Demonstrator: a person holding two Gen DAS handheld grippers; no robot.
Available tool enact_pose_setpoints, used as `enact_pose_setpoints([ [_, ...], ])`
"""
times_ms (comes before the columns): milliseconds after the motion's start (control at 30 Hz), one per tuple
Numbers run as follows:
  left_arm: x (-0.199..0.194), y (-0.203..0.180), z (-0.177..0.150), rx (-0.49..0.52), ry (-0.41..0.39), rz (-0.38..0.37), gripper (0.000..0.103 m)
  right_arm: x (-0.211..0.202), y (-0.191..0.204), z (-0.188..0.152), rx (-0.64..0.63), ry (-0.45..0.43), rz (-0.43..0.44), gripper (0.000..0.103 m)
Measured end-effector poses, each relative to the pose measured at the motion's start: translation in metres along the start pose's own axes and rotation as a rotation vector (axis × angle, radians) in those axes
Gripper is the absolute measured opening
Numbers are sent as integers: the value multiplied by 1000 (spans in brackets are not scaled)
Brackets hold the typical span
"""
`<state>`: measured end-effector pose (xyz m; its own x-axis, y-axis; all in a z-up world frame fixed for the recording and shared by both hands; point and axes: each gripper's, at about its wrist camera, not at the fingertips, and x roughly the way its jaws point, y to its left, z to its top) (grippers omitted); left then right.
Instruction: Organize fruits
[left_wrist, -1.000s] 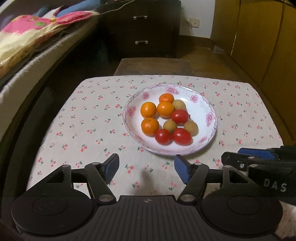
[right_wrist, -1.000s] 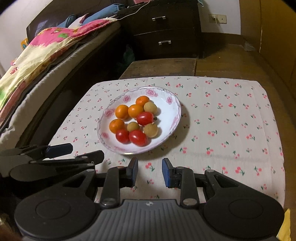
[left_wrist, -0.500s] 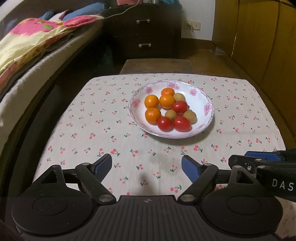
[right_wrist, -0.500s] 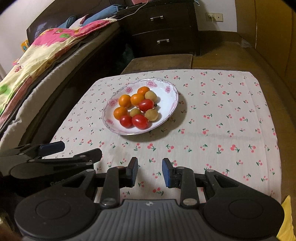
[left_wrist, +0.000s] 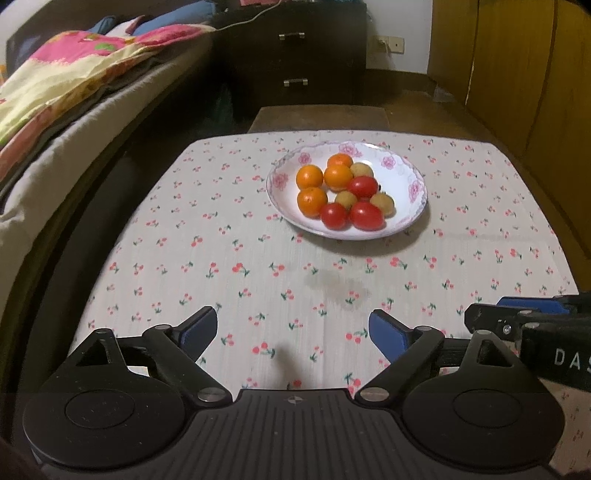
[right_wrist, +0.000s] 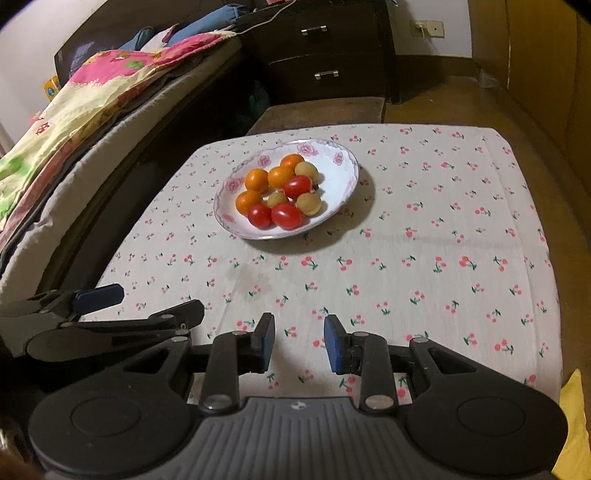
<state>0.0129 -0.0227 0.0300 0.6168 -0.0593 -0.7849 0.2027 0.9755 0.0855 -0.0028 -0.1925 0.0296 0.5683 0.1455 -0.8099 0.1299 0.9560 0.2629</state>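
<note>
A white plate with pink flowers stands on the far half of the cherry-print table. It holds small oranges, red tomatoes and tan round fruits, grouped by kind. My left gripper is open wide and empty, over the near part of the table. My right gripper is open and empty, also well short of the plate. Each gripper shows at the edge of the other's view.
The table's cloth is bare between the grippers and the plate. A bed with a bright quilt runs along the left. A dark chest of drawers and a low wooden stool stand behind the table. Wooden cupboards stand at the right.
Both grippers have drawn back from the plate toward the near edge of the table. The left gripper's jaws have opened wider. The fruits have not moved.
</note>
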Motion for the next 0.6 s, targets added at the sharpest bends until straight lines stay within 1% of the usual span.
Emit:
enact_pose_setpoints([
  [300, -7, -3, -10, 16, 2, 11, 95, -4, 2, -13, -2, 18, -6, 31],
  [467, -11, -3, -14, 17, -3, 18, 103, -6, 4, -19, -4, 24, -2, 31],
  [600, -14, -2, -16, 22, -12, 27, 103, -8, 6, -23, -6, 21, 0, 31],
])
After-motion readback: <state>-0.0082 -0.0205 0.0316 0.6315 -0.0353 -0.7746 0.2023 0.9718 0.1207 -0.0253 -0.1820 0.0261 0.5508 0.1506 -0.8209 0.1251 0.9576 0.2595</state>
